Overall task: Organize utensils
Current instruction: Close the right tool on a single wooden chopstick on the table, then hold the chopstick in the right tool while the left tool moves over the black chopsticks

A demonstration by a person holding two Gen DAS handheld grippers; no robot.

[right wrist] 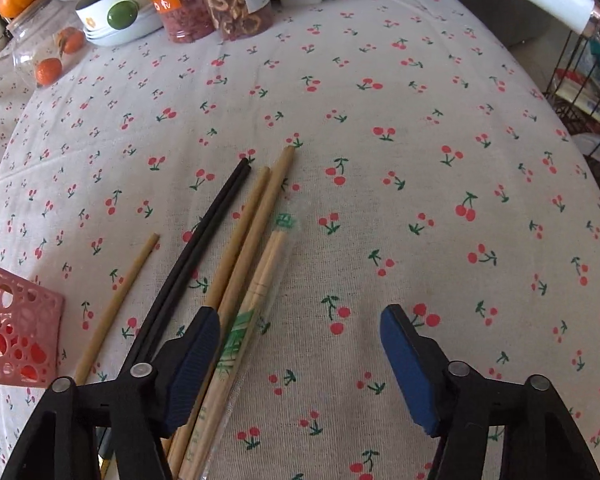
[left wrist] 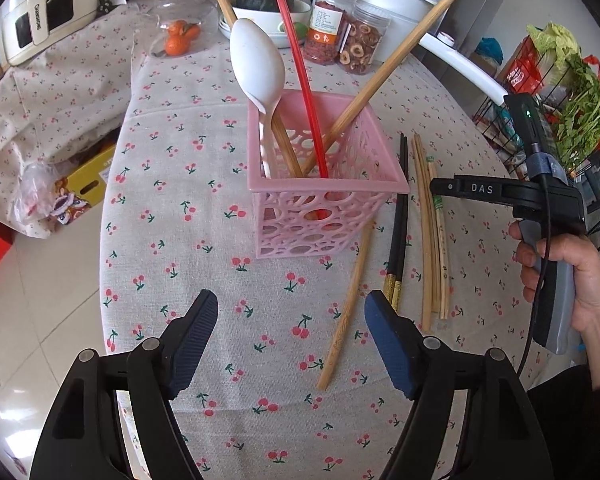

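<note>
Already the pink basket (left wrist: 324, 196) stands on the counter (left wrist: 204, 240), holding a white spoon (left wrist: 256, 68), a red straw (left wrist: 300, 92) and two bamboo chopsticks (left wrist: 384, 76). Right of the basket lie a single chopstick (left wrist: 346, 312), black chopsticks (left wrist: 398, 232) and more bamboo ones (left wrist: 430, 240). Left tool (left wrist: 290, 320) and right tool (right wrist: 300, 332) both gape wide, empty.

Bare tablecloth (right wrist: 400, 208) lies open right of the chopsticks (right wrist: 236, 248); pink basket (left wrist: 324, 184) blocks their left.
</note>
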